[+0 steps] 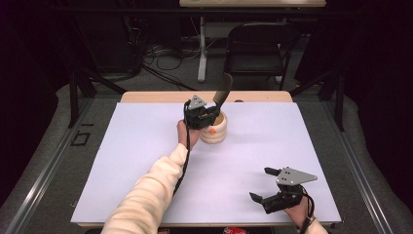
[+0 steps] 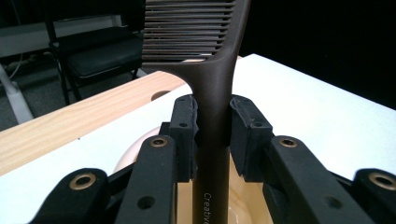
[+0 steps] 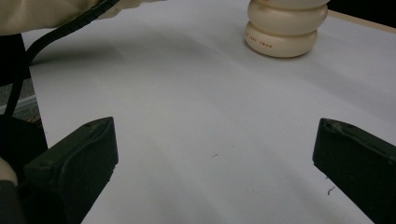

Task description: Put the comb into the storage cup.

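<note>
A dark brown comb [image 1: 221,93] [image 2: 212,93] stands upright with its handle down in a cream ribbed holder [image 1: 215,130] [image 3: 285,28] near the table's back middle. My left gripper [image 1: 207,114] [image 2: 213,135] is shut on the comb's handle just above the holder, teeth pointing up and away. An orange spot shows on the holder's side. My right gripper [image 1: 265,184] [image 3: 215,158] rests low over the white table at the front right, open, with nothing between its jaws.
The white table top [image 1: 146,161] has a wooden strip [image 1: 160,96] along its back edge. A black folding chair [image 1: 258,48] and a white table leg [image 1: 201,48] stand behind, with cables on the floor. A cream sleeve [image 1: 146,195] crosses the table's front left.
</note>
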`<act>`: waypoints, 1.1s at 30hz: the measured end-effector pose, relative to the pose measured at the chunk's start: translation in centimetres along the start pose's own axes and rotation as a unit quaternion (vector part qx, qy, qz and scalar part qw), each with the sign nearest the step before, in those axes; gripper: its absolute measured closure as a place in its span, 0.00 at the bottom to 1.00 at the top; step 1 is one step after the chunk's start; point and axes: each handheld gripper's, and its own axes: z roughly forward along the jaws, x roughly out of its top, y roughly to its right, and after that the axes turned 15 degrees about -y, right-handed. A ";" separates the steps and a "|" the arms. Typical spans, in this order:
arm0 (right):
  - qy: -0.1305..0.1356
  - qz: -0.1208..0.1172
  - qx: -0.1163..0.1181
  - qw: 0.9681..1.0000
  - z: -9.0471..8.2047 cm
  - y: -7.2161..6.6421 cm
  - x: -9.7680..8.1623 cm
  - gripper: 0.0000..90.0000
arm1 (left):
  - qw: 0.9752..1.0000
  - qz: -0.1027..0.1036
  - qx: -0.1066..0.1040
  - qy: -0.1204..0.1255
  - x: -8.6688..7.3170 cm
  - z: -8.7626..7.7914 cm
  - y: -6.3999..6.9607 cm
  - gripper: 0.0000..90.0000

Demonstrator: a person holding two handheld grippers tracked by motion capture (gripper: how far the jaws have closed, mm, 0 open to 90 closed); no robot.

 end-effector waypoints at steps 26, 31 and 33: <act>0.003 0.000 -0.001 1.000 -0.1 0.0 0.0 0.00 | 1.000 0.006 -0.019 -0.003 -0.5 -0.1 0.5 0.65; 0.002 -0.001 -0.001 1.000 -0.1 0.0 0.0 0.00 | 1.000 0.013 -0.018 -0.001 -0.3 -1.3 0.5 0.50; 0.001 0.000 -0.001 1.000 0.0 0.0 0.0 0.00 | 1.000 0.011 -0.019 -0.002 -0.2 -1.7 0.4 0.46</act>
